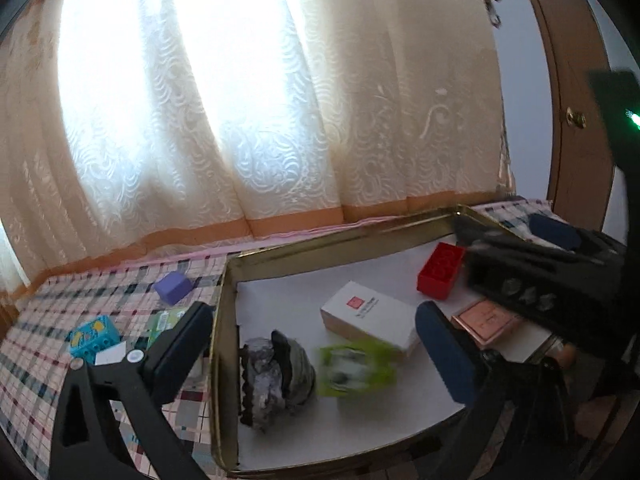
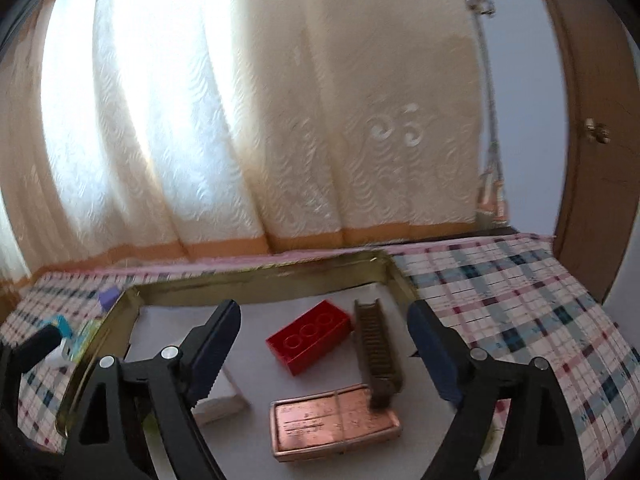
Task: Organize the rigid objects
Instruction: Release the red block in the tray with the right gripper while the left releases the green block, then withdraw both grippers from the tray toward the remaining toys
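The left claw [image 1: 316, 344] is built from matte black plastic arms pierced by triangular cut-outs, and each finger is faced with a dark navy pad [image 1: 444, 356]. Round silver screws are set at the finger joints, and a white rectangular label is seen beside them. The right claw [image 2: 324, 344] is made the same way: black trussed arms, navy pads [image 2: 434, 350], silver pivot screws.

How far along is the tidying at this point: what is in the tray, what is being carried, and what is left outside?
Done: the tray holds a red brick, white box, copper tin, comb-like piece, green toy and a dark shell-like lump. In hand: nothing; the left hand-held gripper and right hand-held gripper are open. Left: purple block, blue brick and a green packet on the cloth.
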A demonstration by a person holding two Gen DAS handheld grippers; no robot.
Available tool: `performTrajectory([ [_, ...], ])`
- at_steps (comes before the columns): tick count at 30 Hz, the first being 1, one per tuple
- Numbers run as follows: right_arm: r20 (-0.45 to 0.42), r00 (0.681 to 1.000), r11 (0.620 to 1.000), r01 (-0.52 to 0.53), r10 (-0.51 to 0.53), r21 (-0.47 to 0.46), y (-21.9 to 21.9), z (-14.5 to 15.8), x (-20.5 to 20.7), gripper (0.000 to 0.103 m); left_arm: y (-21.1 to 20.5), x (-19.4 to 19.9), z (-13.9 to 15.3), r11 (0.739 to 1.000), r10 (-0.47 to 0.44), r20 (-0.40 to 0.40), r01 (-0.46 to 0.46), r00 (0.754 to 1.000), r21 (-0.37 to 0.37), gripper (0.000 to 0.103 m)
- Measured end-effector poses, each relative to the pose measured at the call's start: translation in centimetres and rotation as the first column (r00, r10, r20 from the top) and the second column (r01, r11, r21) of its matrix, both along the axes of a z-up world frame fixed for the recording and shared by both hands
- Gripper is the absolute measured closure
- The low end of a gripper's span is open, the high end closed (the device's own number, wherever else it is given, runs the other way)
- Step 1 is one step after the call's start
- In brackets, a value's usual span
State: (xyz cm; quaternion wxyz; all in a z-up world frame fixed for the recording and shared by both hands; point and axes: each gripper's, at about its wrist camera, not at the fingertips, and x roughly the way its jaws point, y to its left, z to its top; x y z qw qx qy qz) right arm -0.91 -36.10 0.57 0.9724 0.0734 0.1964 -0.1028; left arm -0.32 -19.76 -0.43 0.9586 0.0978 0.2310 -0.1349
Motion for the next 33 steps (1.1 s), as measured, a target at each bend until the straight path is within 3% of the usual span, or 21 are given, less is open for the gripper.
performTrajectory([
  [6,0.105,0.991,0.996,0.083,-0.086,0.032,-1.0,0.6,-2.4,0.016,1.9,0.8,0.2,0.998,0.045,-0.026,-0.046,0.999,-0.041,0.0],
  [15,0.215,0.959,0.982,0.186,-0.186,0.021,0.0,1.5,-5.0,0.016,3.1,0.1,0.7,0.993,0.118,0.08,-0.118,0.99,-0.004,0.0],
  [27,0.238,0.941,0.97,0.234,-0.243,0.064,2.1,1.4,-7.9,0.016,5.7,-0.4,0.8,0.988,0.145,0.054,-0.142,0.988,-0.057,0.0],
  [33,0.262,0.935,0.971,0.239,-0.237,0.023,4.1,1.6,-8.7,0.016,6.8,-0.9,0.9,0.988,0.146,0.06,-0.143,0.987,-0.057,0.0],
])
